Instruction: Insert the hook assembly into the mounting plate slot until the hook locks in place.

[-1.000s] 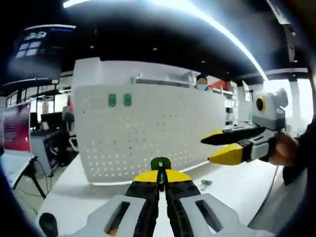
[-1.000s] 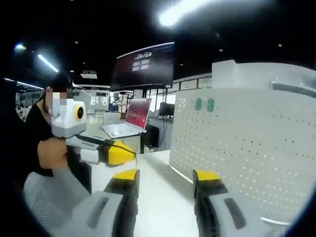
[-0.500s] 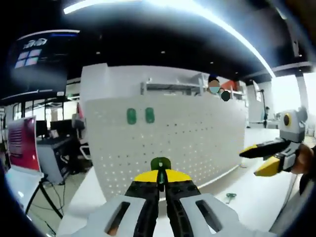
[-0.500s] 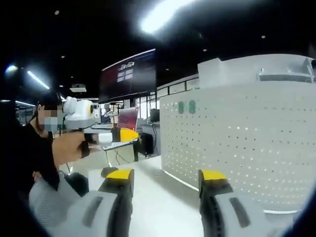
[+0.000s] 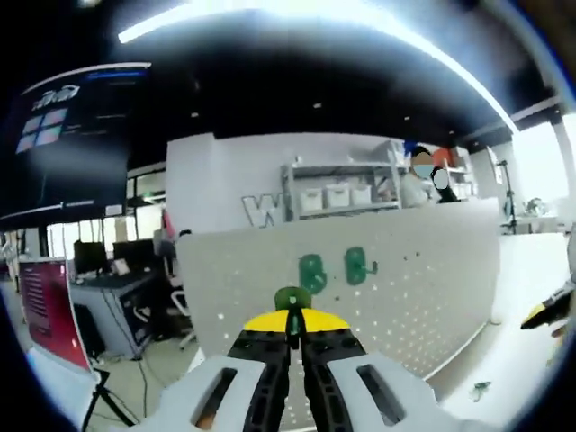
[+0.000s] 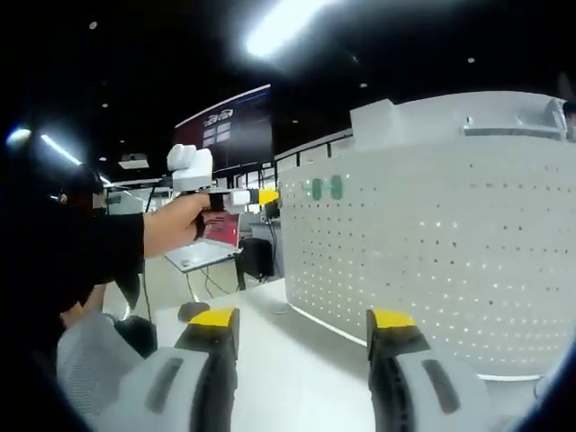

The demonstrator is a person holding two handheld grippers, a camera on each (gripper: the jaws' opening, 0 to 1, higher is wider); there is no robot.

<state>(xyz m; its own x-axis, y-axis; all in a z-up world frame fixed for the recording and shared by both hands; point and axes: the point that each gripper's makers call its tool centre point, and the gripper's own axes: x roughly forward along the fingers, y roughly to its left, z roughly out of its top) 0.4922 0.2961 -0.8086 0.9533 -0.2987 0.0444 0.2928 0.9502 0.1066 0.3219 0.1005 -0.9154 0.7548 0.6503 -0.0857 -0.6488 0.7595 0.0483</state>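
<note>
My left gripper is shut on a small green hook, held up in front of the white perforated mounting plate. Two green hooks hang side by side on the plate just beyond my jaws. In the right gripper view a hand holds the left gripper level, its yellow tip just left of the two mounted green hooks near the upper left of the plate. My right gripper is open and holds nothing, low over the white table.
The right gripper's yellow tip shows at the right edge of the left gripper view. A small green part lies on the table at the plate's foot. A laptop with a red screen stands behind the hand. People stand behind the plate.
The left gripper has risen with its green hook and closed in on the two mounted hooks. The right gripper has stayed low and open.
</note>
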